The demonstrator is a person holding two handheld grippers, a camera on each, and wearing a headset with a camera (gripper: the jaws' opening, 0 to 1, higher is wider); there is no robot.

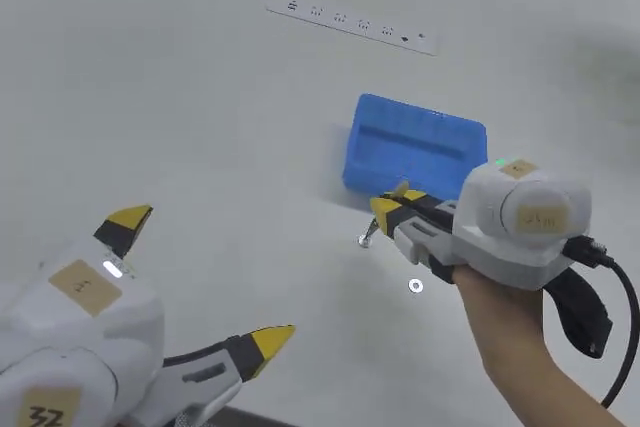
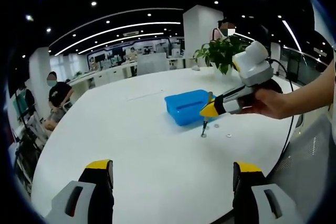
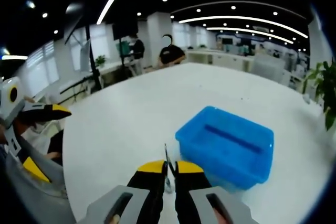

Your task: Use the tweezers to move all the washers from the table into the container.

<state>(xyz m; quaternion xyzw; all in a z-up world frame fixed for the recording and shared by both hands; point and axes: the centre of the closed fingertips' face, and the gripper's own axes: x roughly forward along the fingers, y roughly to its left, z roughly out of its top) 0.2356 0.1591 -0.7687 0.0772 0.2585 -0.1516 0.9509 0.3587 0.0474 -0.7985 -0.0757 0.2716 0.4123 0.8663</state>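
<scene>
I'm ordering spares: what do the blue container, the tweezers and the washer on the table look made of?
The container looks like plastic: even saturated blue, matte, with a rounded moulded rim. The tweezers are probably metal: thin, grey, with a slight glint. The washer seems to be metal, a pale shiny ring, though it is too small to be sure.

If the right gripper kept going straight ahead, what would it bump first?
Probably the white table: the tweezers in the right gripper tip down close to it. The blue container sits slightly aside.
</scene>
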